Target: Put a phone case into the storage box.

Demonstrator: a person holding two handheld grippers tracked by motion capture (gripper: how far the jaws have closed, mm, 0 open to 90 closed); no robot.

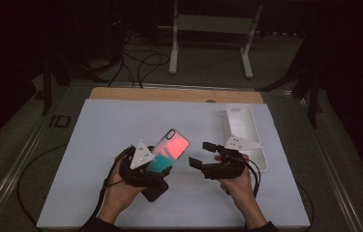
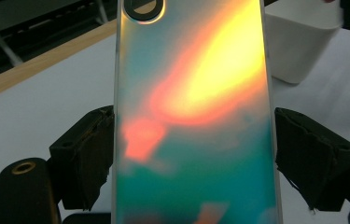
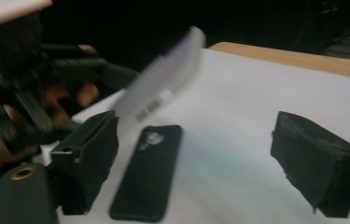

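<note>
Our left gripper (image 1: 146, 162) has its jaws pinching the case (image 2: 193, 116) by its long edges, holding it tilted above the counter (image 1: 97, 145). Our right gripper (image 1: 208, 157) has its jaws spread, empty, just beside it. A black phone (image 3: 147, 172) lies flat beneath. The case is slick and gripped only at its edges; a nudge from the right gripper could twist it loose.

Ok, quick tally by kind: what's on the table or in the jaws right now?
Iridescent phone case, held in the left gripper: 1
Black phone, lying flat on the sheet: 1
White tray: 1
Total: 3
</note>
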